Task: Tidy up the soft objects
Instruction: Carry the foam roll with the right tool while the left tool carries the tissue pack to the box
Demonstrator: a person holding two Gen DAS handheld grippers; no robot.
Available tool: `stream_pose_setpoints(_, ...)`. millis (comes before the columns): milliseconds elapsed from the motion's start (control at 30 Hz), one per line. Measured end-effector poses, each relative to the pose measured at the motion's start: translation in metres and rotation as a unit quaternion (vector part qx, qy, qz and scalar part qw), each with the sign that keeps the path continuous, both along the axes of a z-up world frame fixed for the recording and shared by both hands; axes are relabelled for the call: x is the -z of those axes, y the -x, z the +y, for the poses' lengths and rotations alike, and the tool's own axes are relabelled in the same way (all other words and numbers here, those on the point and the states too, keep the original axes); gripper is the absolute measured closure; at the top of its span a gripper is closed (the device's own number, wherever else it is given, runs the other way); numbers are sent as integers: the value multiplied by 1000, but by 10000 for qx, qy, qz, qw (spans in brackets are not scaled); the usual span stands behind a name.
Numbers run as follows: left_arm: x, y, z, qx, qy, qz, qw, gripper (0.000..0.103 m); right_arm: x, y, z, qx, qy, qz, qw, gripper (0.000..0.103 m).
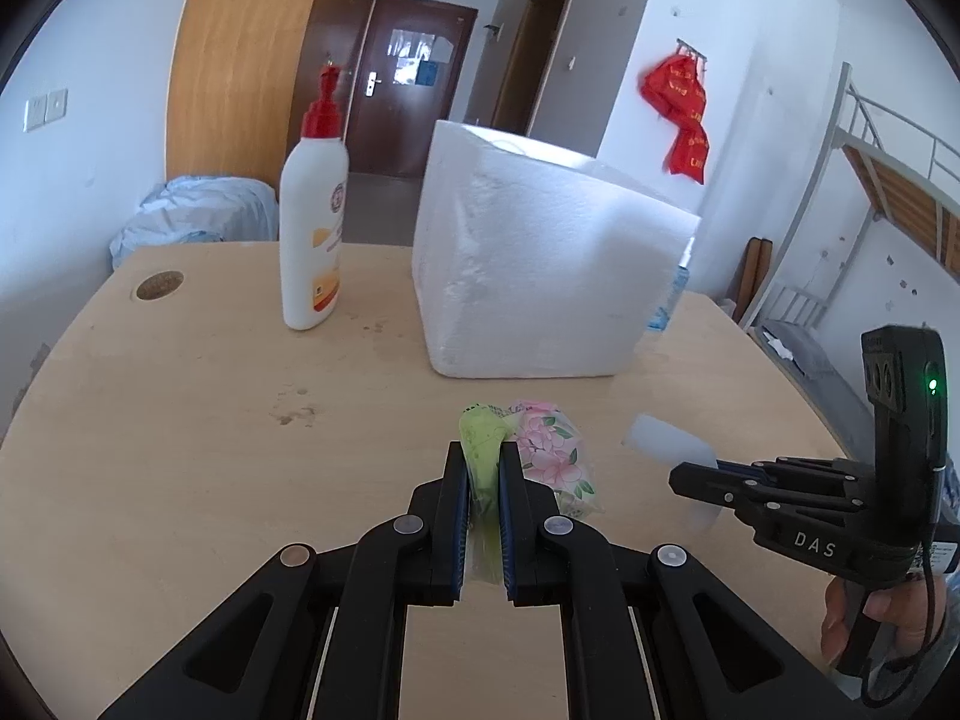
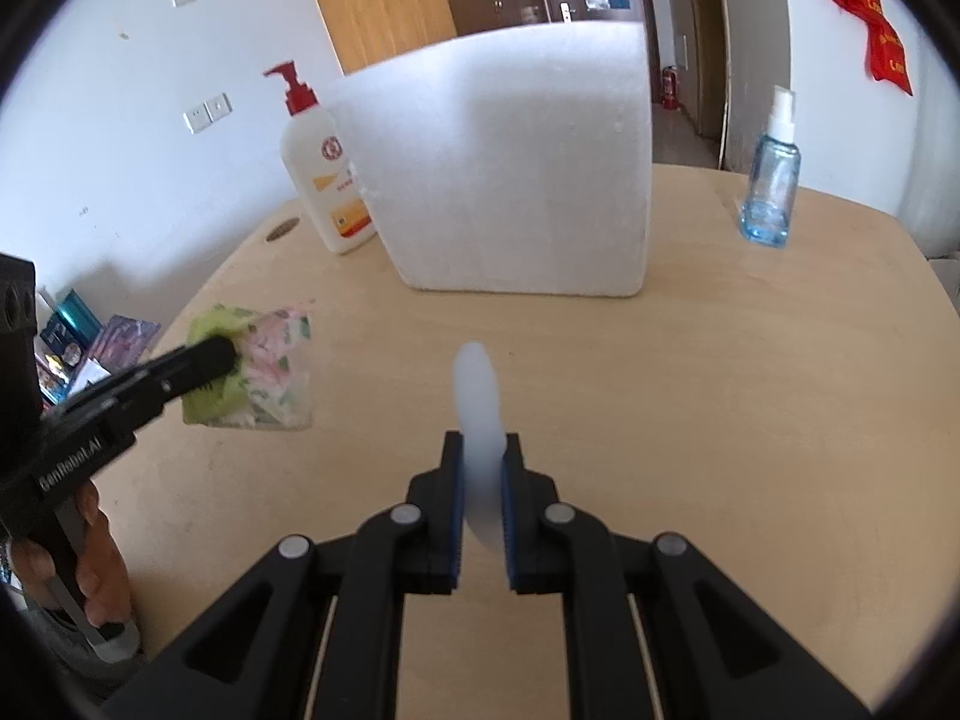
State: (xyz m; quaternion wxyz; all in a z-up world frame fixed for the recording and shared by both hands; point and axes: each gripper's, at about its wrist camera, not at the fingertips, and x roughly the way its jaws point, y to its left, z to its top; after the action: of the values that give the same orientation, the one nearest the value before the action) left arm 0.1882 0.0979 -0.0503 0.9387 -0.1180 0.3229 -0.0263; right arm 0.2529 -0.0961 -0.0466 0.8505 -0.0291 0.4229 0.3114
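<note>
My left gripper [image 1: 482, 462] is shut on the green end of a floral tissue pack [image 1: 555, 459], held just above the table; the right wrist view shows the pack [image 2: 273, 369] and the left gripper [image 2: 219, 354] at the left. My right gripper [image 2: 482, 456] is shut on a pale translucent white soft object [image 2: 477, 402] that sticks up between the fingers. It shows blurred in the left wrist view [image 1: 669, 441], with the right gripper [image 1: 690, 477] to the right of the pack. A white foam box [image 1: 540, 258] [image 2: 510, 180] stands behind both.
A white lotion pump bottle [image 1: 315, 228] [image 2: 327, 180] with a red top stands left of the box. A blue spray bottle [image 2: 771, 180] stands at the right. The wooden table [image 1: 180, 420] has a cable hole [image 1: 159, 286] at its back left.
</note>
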Motion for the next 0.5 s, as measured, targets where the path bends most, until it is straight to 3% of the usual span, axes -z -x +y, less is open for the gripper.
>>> stream_pose_setpoints(200, -9, 12, -17, -32, -94, -173, 9998, 94, -12, 14, -12, 217, -251, -254, 9991, 90)
stream_pose_setpoints(500, -21, 30, -46, -149, -439, -477, 9978, 94, -27, 46, -22, 975, -210, -1099, 9889, 90)
